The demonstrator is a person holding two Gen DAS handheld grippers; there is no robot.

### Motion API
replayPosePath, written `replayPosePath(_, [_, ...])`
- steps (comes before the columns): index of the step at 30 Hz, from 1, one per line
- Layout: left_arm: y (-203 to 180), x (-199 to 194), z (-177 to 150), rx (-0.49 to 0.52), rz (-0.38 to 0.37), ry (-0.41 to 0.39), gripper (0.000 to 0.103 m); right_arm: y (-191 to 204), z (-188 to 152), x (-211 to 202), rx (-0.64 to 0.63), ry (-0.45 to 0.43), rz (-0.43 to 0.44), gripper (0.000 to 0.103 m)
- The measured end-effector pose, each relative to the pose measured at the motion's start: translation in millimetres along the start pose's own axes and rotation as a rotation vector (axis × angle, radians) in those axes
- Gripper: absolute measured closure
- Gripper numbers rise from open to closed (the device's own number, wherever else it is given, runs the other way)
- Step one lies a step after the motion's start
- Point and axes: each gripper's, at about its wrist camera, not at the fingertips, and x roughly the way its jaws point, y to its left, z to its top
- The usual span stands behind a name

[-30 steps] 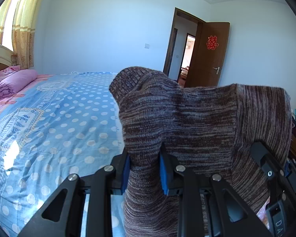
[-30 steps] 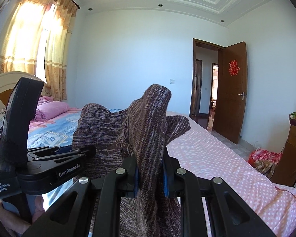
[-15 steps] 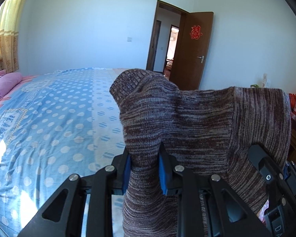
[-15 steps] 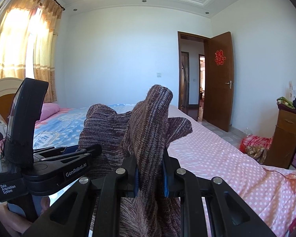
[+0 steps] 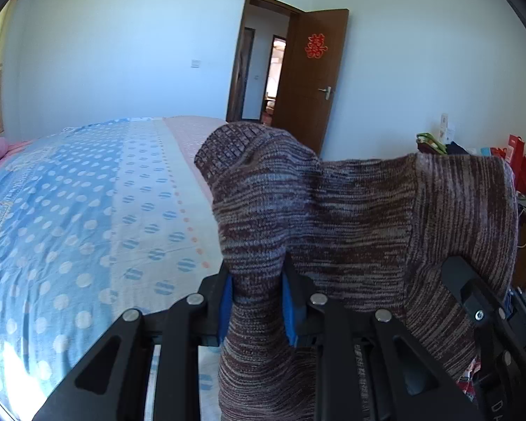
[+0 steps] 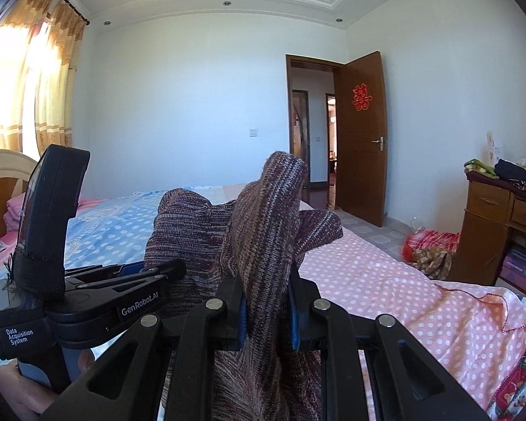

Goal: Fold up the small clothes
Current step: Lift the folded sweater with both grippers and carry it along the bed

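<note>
1. The left gripper point(image 5: 257, 307) is closed tight on a bunched fold of the brown knit garment point(image 5: 350, 224); its blue pads point(image 5: 225, 307) press the cloth from both sides.
2. The right gripper point(image 6: 266, 315) is also clamped on another fold of the same garment point(image 6: 263, 231), just beside the left one.
3. The garment hangs in the air between the 2 grippers, above the bed point(image 5: 70, 217).
4. It looks soft, light and stretchy, not slippery. I judge that corners or hems are the best places to hold.
5. The bed gives wide flat room in front of the garment; the dresser point(image 6: 501, 217) and the door point(image 6: 361, 137) are well apart from it.
</note>
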Motion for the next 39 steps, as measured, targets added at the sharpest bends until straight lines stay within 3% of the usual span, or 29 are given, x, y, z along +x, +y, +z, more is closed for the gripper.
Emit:
replayPosePath(9, [-40.6, 38.2, 5.5, 0.042, -0.057, 0.03, 0.078, -29.1, -5.0, 9.8, 0.028, 0.027, -0.083, 0.085])
replayPosePath(25, [-98.1, 114.0, 1.5, 0.101, -0.066, 0.124, 0.078, -80.4, -21.9, 56.8, 0.021, 0.142, -0.189, 0.085])
replayPosePath(32, [-103.8, 151.7, -3.9, 0.087, -0.043, 0.183, 0.078, -91.4, -28.8, 93.0, -0.029, 0.215, -0.213, 0.085])
replayPosePath(39, [-102.8, 181.0, -13.9, 0.064, 0.0, 0.252, 0.078, -112.2, -48.9, 127.9, -0.047, 0.351, -0.226, 0.085])
